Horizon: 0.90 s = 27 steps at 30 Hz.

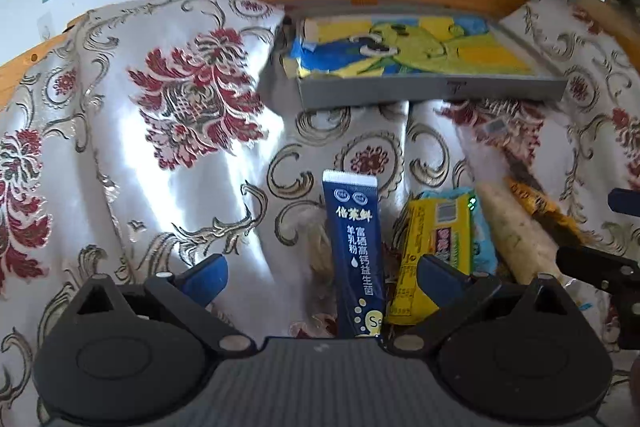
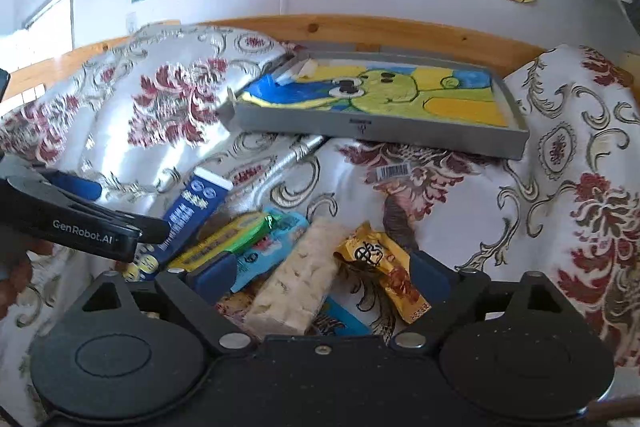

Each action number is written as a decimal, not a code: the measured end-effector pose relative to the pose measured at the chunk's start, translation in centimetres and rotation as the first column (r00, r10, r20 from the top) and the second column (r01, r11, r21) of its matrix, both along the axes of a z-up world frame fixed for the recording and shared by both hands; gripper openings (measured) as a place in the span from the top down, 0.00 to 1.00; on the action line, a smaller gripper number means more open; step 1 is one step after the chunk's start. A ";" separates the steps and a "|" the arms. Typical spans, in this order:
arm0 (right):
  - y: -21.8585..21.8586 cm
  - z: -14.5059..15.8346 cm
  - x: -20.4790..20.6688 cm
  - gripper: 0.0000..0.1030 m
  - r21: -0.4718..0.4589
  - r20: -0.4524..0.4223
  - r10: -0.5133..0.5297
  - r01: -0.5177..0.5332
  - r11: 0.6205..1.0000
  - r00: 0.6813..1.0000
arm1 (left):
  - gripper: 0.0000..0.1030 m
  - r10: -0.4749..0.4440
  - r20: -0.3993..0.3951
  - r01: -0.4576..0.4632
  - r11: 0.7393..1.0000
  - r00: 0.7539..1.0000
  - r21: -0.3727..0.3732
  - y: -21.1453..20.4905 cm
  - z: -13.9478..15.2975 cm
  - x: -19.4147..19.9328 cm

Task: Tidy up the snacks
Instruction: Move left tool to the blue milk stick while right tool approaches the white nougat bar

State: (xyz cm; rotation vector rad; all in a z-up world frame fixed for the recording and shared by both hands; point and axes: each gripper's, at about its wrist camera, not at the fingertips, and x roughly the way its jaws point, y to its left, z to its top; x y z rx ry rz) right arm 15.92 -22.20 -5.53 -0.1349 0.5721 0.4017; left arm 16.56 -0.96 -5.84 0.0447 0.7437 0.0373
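A pile of snacks lies on the floral cloth. In the left wrist view, my left gripper (image 1: 322, 277) is open, and a dark blue stick packet (image 1: 355, 251) stands between its fingers, touching neither pad. Beside it lie a yellow packet (image 1: 436, 247) and a white puffed-rice bar (image 1: 520, 235). In the right wrist view, my right gripper (image 2: 322, 275) is open low over the pile, with the rice bar (image 2: 296, 283) and a gold wrapped snack (image 2: 380, 259) between its fingers. The blue stick packet (image 2: 196, 207), the yellow-green packet (image 2: 228, 241) and a light blue packet (image 2: 268, 251) lie to the left.
A grey tray (image 2: 376, 129) lined with a painted picture rests tilted on the cloth behind the pile, against a wooden rail (image 2: 400, 31). Cushioned cloth (image 2: 568, 147) rises on both sides. The left gripper's body (image 2: 80, 223) and a hand (image 2: 16, 271) sit at the right view's left edge.
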 end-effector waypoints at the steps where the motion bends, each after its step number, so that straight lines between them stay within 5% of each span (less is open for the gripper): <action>1: 0.1 -0.4 0.2 0.13 -0.005 -0.001 0.004 -0.004 1.000 1.000 | 0.01 0.001 -0.008 -0.001 1.000 1.000 0.010 -0.1 -0.4 0.2; 15: 0.1 -3.2 1.4 0.20 0.001 -0.038 -0.022 0.023 1.000 0.999 | 0.10 0.037 -0.058 -0.039 0.999 0.998 -0.035 0.5 -2.2 2.0; 18: -0.1 -3.2 1.3 0.28 -0.026 -0.033 -0.055 0.054 0.998 0.998 | 0.11 0.019 -0.084 -0.024 0.998 0.996 -0.061 0.4 -2.6 2.4; 27: -0.6 -4.0 2.1 0.33 -0.036 -0.076 -0.094 0.091 0.995 0.993 | 0.15 0.035 -0.081 -0.033 0.999 0.996 0.028 -0.6 -3.6 2.3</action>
